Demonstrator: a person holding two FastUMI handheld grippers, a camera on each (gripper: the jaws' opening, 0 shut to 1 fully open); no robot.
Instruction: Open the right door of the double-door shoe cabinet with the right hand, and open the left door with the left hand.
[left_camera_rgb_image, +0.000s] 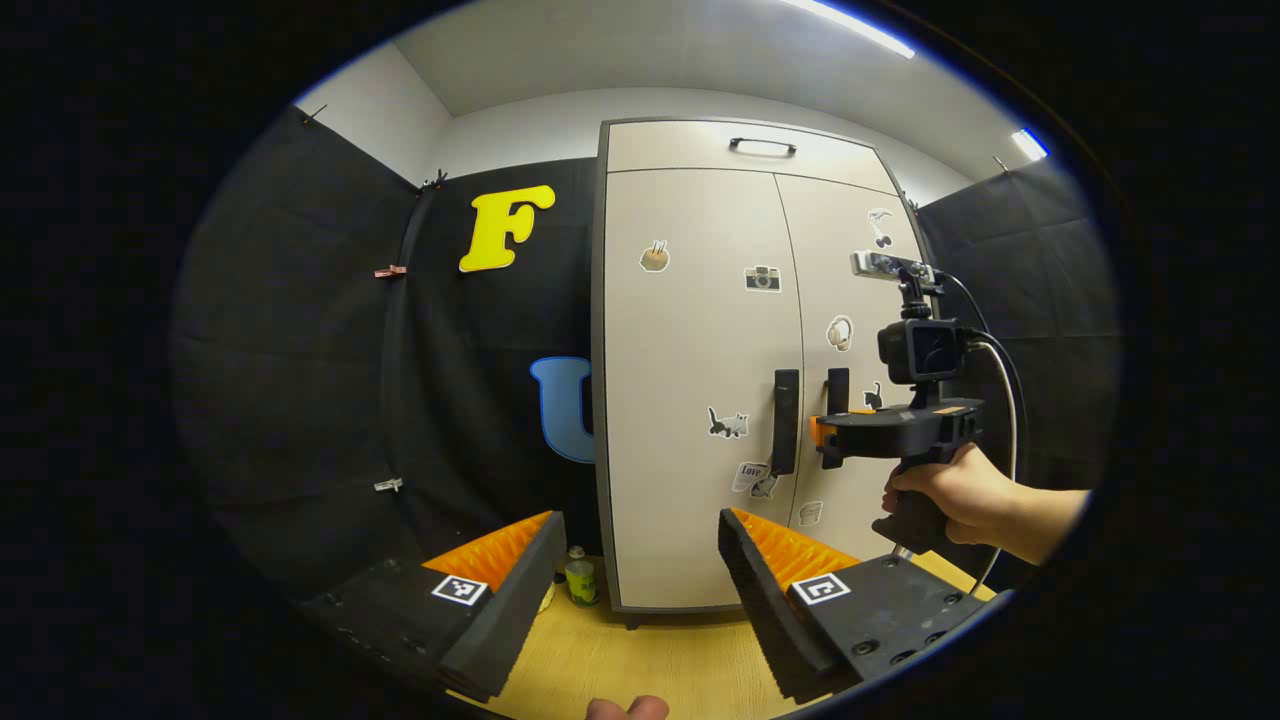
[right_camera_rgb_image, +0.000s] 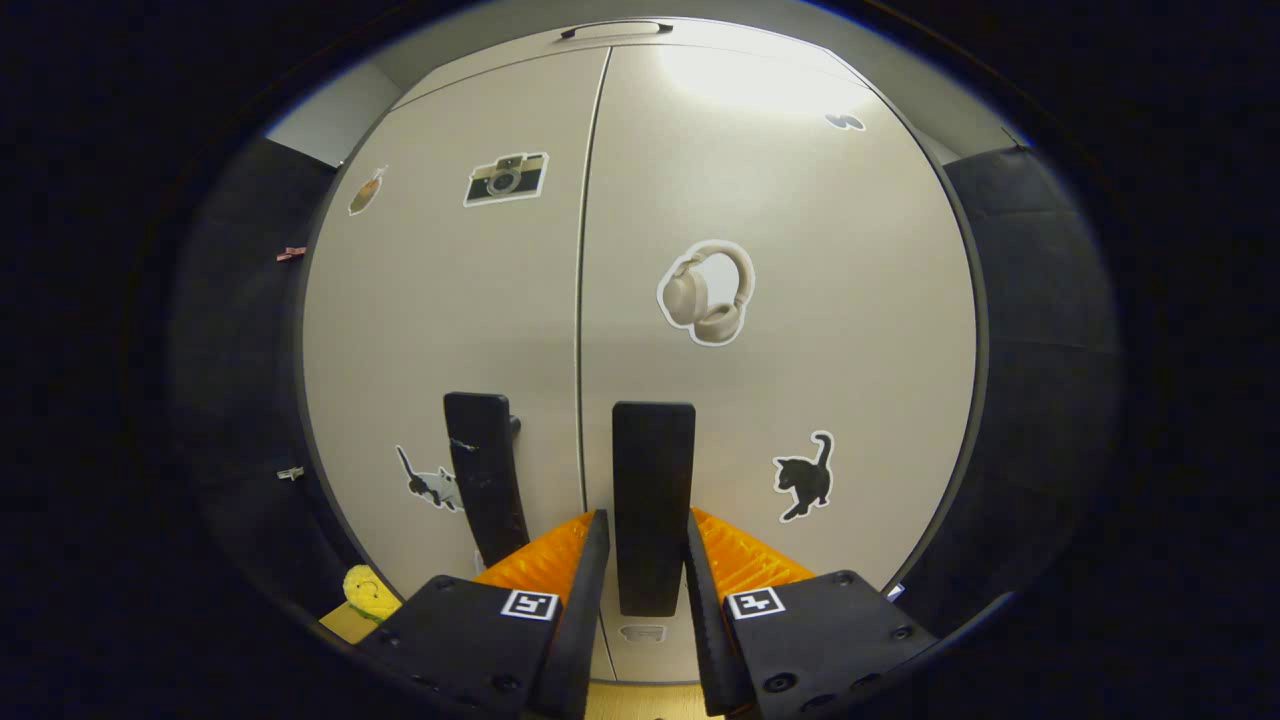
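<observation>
The beige double-door shoe cabinet stands shut, its left door (left_camera_rgb_image: 690, 330) and right door (left_camera_rgb_image: 835, 240) flush. Each door carries a black vertical handle: the left handle (left_camera_rgb_image: 785, 420) and the right handle (left_camera_rgb_image: 838, 385). A hand holds my right gripper (left_camera_rgb_image: 825, 440) at the right handle. In the right gripper view, my right gripper (right_camera_rgb_image: 645, 515) has its orange-ribbed fingers (right_camera_rgb_image: 590, 560) pressed on both sides of the right handle (right_camera_rgb_image: 652, 470), with the left handle (right_camera_rgb_image: 485, 470) beside it. My left gripper (left_camera_rgb_image: 640, 515) is open, well short of the cabinet, facing the left door.
A top compartment with a black pull (left_camera_rgb_image: 762, 146) sits above the doors. A small green can (left_camera_rgb_image: 580, 580) stands on the wooden floor (left_camera_rgb_image: 640, 650) at the cabinet's left foot. A yellow object (right_camera_rgb_image: 370, 592) lies low on the left. Black cloth walls flank both sides.
</observation>
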